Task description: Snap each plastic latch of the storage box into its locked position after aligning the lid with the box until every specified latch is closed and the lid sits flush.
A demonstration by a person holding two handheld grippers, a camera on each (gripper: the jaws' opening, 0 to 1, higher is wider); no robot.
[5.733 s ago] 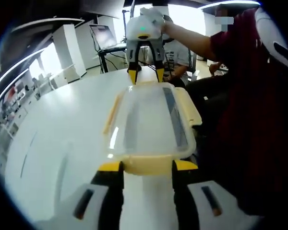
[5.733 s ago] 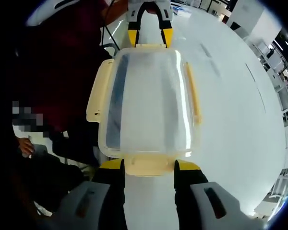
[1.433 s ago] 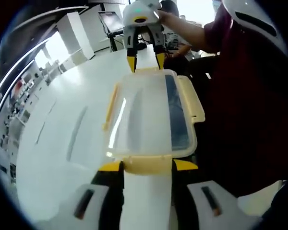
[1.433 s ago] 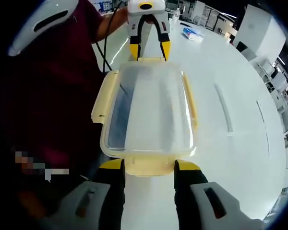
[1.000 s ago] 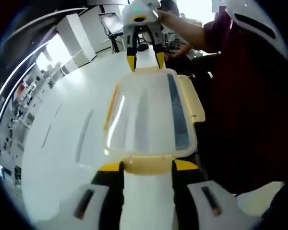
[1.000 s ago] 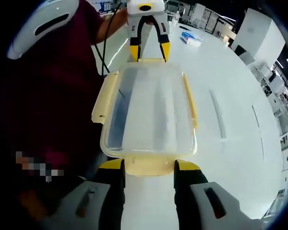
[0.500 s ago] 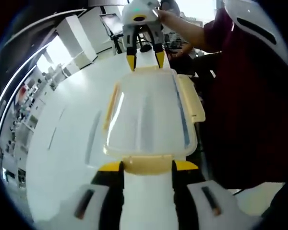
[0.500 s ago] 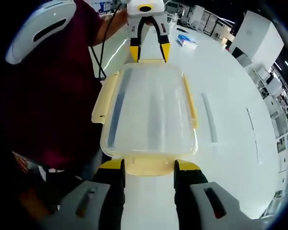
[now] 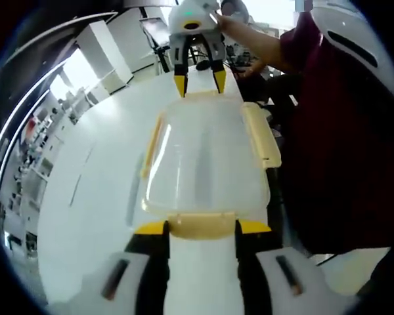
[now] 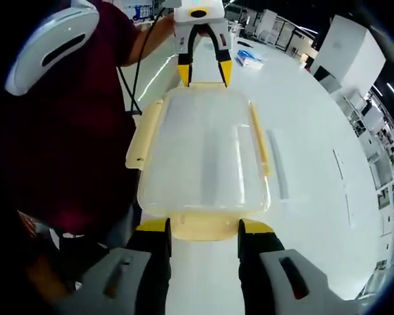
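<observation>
A clear storage box with its lid (image 9: pixel 207 154) on has pale yellow latches and hangs between both grippers, lengthwise. My left gripper (image 9: pixel 202 226) is shut on the near end latch (image 9: pixel 202 222), one jaw on each side. At the far end the right gripper (image 9: pixel 200 82) grips the opposite end latch. In the right gripper view the lid (image 10: pixel 207 151) runs away from my right gripper (image 10: pixel 203 228), shut on its end latch (image 10: pixel 203 223), toward the left gripper (image 10: pixel 203 73). One side latch (image 10: pixel 144 134) flares outward on the person's side; the other side latch (image 10: pixel 259 147) lies narrow against the box.
A wide white table (image 9: pixel 85 184) spreads under and beside the box, its edge next to a person in a dark red shirt (image 9: pixel 328 131). A small blue and white item (image 10: pixel 249 58) lies far back. White cabinets (image 10: pixel 345 39) and a monitor (image 9: pixel 154 29) stand beyond.
Both grippers keep their hold on the end latches. The box has tilted a little, and the dark streak seen through the lid has faded. The background has shifted slightly with the hands.
</observation>
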